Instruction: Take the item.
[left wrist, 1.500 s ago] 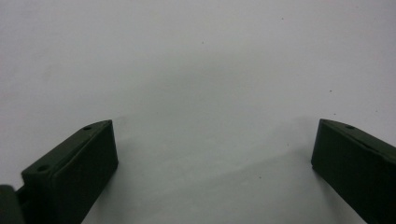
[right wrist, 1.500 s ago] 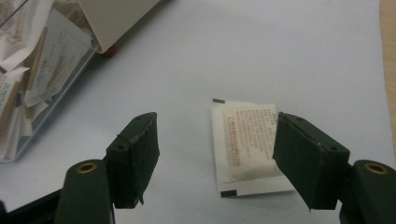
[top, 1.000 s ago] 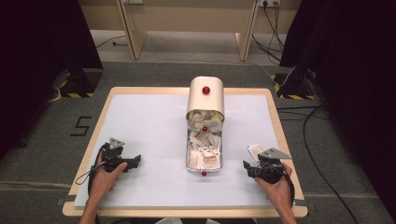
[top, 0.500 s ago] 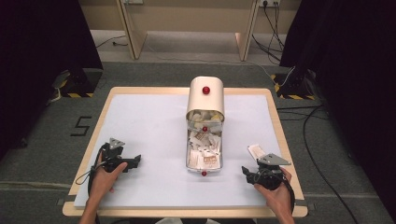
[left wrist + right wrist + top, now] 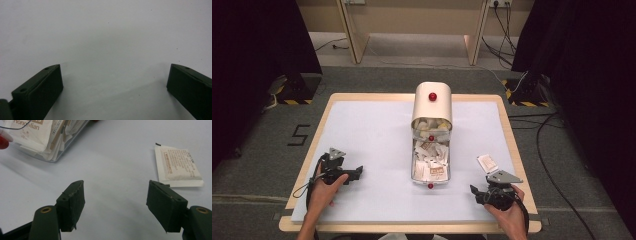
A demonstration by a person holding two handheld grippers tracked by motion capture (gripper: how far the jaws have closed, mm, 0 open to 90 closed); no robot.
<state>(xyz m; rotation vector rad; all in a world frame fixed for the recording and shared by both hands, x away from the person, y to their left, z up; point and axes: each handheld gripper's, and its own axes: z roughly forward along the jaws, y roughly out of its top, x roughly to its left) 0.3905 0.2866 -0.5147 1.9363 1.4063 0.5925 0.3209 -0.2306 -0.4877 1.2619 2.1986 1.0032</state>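
My right claw (image 5: 115,202) is spread and empty, just short of the packet (image 5: 178,166) lying right of the box (image 5: 431,159); my left claw (image 5: 113,82) is spread too.

the high view looks from above the person's edge of the pale blue table top with a light wooden rim (image 5: 362,125), facing forward and down, far enough to take in the whole table and the grey floor beyond. the cream round-topped container with red knobs and a clear tray of paper sachets (image 5: 432,107) stands at its middle. the right gripper view sits low and close, near-right of that container, facing its tray corner (image 5: 45,142) and the flat white printed sachet (image 5: 178,166); the high view shares both, the sachet (image 5: 487,162) lying right of the container. the left gripper view looks very near onto bare table, left of the container.
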